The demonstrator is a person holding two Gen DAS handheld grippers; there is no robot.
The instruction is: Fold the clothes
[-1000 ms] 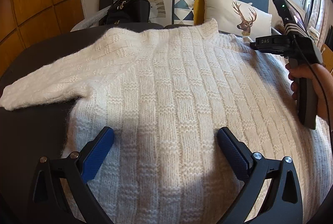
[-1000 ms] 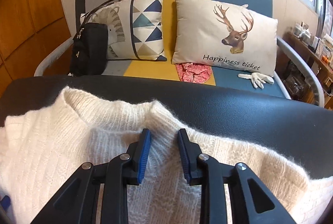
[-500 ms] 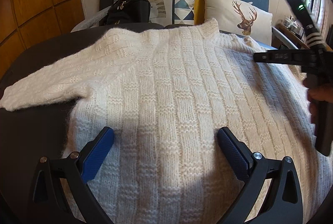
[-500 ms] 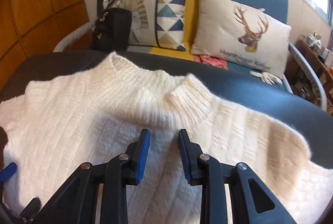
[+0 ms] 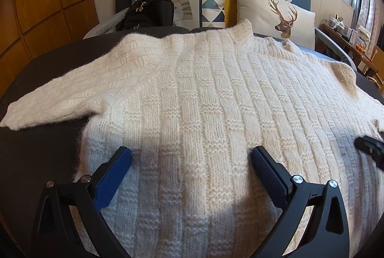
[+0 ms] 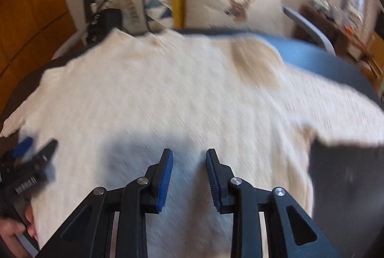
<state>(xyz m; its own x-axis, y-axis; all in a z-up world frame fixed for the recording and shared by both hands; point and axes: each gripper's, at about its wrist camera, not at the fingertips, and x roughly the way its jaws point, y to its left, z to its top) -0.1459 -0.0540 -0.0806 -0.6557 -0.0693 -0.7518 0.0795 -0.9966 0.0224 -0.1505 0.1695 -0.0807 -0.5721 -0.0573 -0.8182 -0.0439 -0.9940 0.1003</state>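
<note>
A cream knitted sweater (image 5: 204,94) lies spread flat on a dark table (image 5: 48,61), collar at the far side and one sleeve stretched out to the left. My left gripper (image 5: 190,154) hovers over the sweater's lower body, jaws wide open and nothing between them. In the blurred right wrist view my right gripper (image 6: 189,154) is above the sweater (image 6: 180,94) near its right side, its pads a narrow gap apart with no cloth pinched. Only its black tip (image 5: 369,150) shows in the left wrist view. The left gripper (image 6: 31,154) and the hand (image 6: 14,234) holding it appear at the lower left.
Behind the table stands a grey, yellow and blue sofa with a deer cushion (image 5: 276,15), a patterned cushion and a black bag (image 5: 148,14). A cluttered shelf (image 5: 348,37) sits under the window at the right. Wooden panels line the left wall.
My right gripper has drawn back from the collar to over the sweater's body, dropping to the right edge of the left wrist view. The left gripper and the sweater have stayed put.
</note>
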